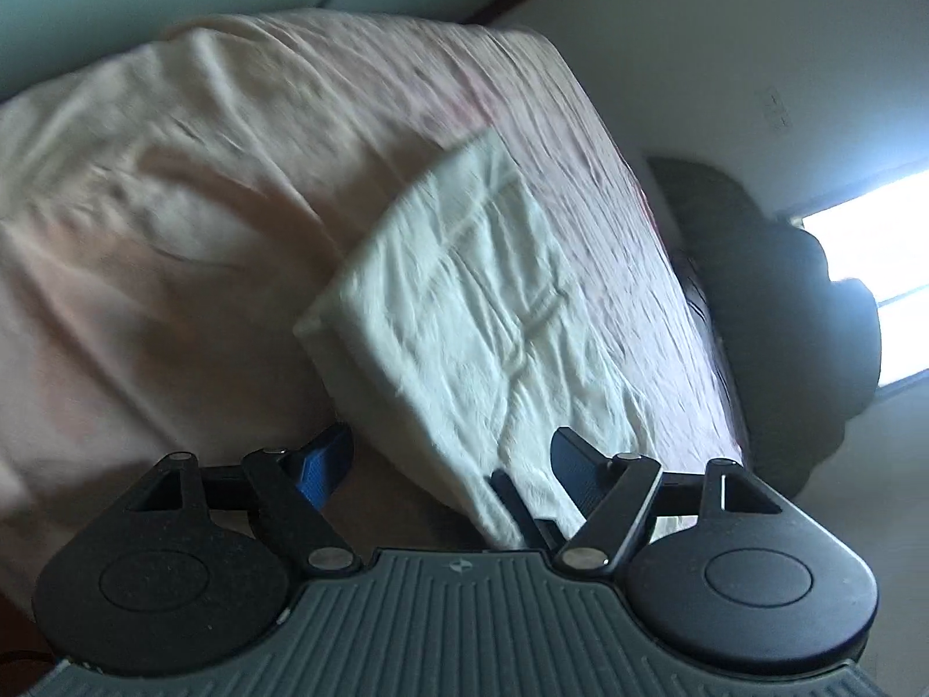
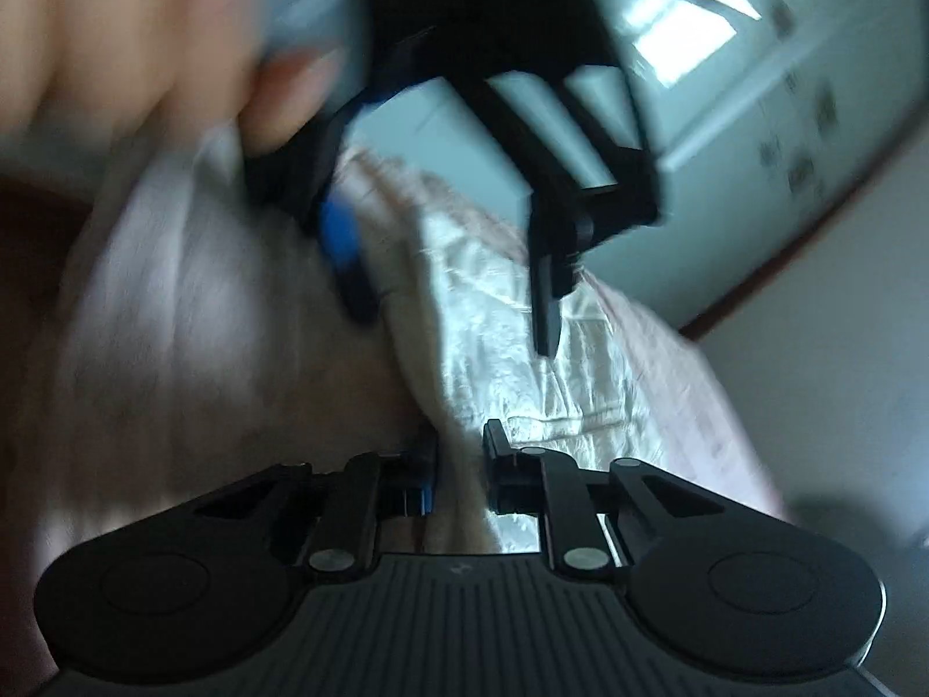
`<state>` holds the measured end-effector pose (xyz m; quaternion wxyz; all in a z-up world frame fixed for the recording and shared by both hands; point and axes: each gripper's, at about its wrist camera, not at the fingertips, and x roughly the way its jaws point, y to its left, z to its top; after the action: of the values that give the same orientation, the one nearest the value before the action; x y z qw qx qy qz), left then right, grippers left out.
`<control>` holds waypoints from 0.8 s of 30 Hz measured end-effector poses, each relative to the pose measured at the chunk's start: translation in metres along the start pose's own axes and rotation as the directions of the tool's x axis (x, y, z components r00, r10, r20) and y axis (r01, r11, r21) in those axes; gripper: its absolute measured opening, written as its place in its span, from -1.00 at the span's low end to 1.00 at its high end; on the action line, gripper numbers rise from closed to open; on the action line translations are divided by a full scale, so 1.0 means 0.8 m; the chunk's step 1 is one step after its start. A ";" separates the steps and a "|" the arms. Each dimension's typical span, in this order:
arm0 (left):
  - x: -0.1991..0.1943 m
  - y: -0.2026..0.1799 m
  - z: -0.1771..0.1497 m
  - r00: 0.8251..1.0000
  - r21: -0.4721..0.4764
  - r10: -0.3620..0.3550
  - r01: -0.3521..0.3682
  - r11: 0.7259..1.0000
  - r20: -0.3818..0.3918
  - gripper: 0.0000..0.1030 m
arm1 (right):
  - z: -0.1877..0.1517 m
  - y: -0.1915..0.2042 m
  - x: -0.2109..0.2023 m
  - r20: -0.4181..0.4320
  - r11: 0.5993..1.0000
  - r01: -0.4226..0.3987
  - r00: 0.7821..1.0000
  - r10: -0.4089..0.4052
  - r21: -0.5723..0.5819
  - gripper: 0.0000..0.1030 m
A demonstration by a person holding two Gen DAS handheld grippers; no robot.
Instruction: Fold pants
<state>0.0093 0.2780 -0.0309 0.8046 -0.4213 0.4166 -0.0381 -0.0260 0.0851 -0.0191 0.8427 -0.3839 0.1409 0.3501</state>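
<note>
Left wrist view, left to right: pink bedspread (image 1: 174,221), rumpled, filling the left side. Folded white pants (image 1: 476,302) near the bed's right edge, one corner reaching back between the fingers of the left gripper (image 1: 453,464), spread wide, pads clear of the cloth. Bare bedspread beyond the pants toward the far edge. Past the right edge: dark bundle (image 1: 784,313), then a bright window (image 1: 871,267).

Right wrist view only: blurred hand (image 2: 133,46) at upper left, carrying the left gripper (image 2: 453,290) above the pants (image 2: 505,348). Right gripper (image 2: 461,453) nearly pressed together, a fold of white cloth in the narrow gap; pinch itself not discernible. Pale floor (image 2: 824,383) at right.
</note>
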 end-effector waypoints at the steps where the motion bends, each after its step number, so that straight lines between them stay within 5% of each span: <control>1: 0.003 -0.005 -0.001 1.000 0.018 0.022 -0.022 1.000 0.005 0.48 | 0.001 -0.019 -0.002 0.007 0.995 -0.036 0.999 0.036 0.089 -0.71; 5: 0.010 -0.035 -0.005 0.990 0.141 0.128 -0.135 0.981 0.059 0.48 | -0.001 -0.062 -0.005 0.027 0.955 -0.123 0.992 0.120 0.270 -0.71; 9: 0.024 -0.073 -0.019 0.927 0.313 0.318 -0.368 0.876 0.201 0.48 | -0.002 -0.050 -0.003 0.015 0.965 -0.117 0.993 0.117 0.235 -0.70; 11: 0.030 -0.077 -0.025 0.908 0.343 0.355 -0.413 0.843 0.221 0.49 | -0.002 -0.039 -0.004 0.008 0.974 -0.105 0.994 0.106 0.199 -0.70; 24: 0.038 -0.074 -0.025 0.904 0.351 0.368 -0.425 0.834 0.220 0.56 | 0.002 -0.035 0.000 0.001 0.977 -0.105 0.994 0.107 0.184 -0.69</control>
<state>0.0323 0.2147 -0.0140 0.8903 -0.1583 0.4198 0.0778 -0.0067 0.0739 -0.0027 0.8541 -0.2980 0.1968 0.3782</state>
